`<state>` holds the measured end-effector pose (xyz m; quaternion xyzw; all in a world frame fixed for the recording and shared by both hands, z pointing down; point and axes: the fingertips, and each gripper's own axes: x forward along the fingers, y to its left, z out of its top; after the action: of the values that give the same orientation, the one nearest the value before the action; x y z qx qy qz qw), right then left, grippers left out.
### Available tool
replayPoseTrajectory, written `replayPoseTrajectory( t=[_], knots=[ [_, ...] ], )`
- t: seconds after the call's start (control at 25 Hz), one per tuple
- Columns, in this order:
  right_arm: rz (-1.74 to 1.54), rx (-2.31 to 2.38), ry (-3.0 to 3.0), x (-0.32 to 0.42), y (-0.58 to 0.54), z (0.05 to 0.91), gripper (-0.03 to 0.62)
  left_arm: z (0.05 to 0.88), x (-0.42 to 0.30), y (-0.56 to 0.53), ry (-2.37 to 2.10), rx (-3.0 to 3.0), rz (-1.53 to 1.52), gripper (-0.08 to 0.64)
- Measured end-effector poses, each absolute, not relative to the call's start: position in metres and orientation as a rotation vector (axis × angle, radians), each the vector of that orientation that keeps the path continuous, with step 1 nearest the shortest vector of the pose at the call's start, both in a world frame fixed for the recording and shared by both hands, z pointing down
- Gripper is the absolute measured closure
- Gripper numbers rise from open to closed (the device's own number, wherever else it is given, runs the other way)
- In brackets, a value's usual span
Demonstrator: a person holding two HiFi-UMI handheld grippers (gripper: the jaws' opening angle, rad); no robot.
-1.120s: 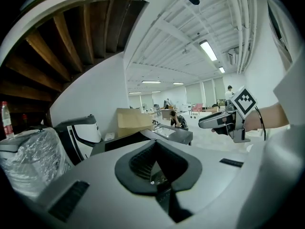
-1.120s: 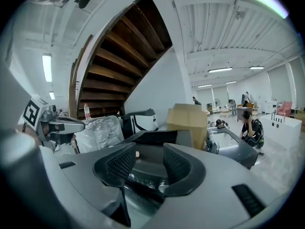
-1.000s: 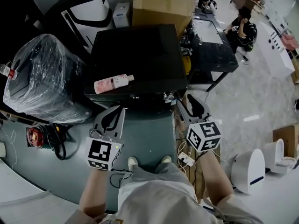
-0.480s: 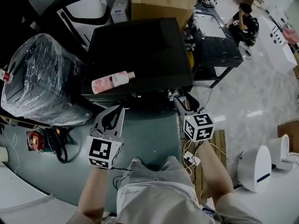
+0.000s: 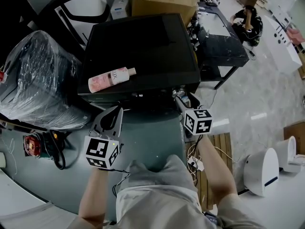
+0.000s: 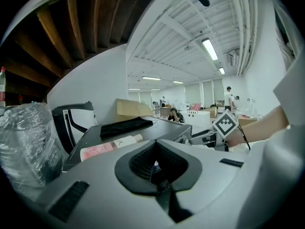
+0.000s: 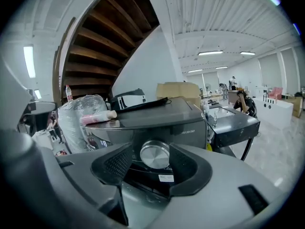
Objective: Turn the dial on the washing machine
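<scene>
Now my right tool [image 5: 181, 99] stands wide, its jaws having just been opening, with the silver dial [image 7: 155, 154] between them and clear of both pads, at the right end of the washing machine's [image 5: 143, 51] front panel. My left tool [image 5: 116, 111] is closed and empty.

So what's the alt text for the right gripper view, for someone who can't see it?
The jaws of the right gripper, which have just been opening, frame a round silver dial on the front of a dark washing machine without touching it. A pink bottle lies on the machine's top.
</scene>
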<state>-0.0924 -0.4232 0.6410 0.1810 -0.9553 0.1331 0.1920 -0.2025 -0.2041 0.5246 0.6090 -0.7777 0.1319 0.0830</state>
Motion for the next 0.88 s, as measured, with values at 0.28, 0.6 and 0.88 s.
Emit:
replayPoseTrajectory(
  t=[0.28, 0.6, 0.88],
  knots=[
    [0.401, 0.554, -2.666, -0.105, -0.436, 0.666, 0.333, 0.542, -0.212, -0.202, -2.304, 1.812, 0.398, 0.541],
    [0.228, 0.619, -2.632, -0.105, -0.437, 0.665, 0.359, 0.554, -0.218, -0.192, -2.276, 1.760, 0.351, 0.541],
    [-0.125, 0.591, -2.554, -0.114, -0.428, 0.657, 0.356, 0.554, -0.217, -0.190, -2.253, 1.766, 0.371, 0.541]
  ],
)
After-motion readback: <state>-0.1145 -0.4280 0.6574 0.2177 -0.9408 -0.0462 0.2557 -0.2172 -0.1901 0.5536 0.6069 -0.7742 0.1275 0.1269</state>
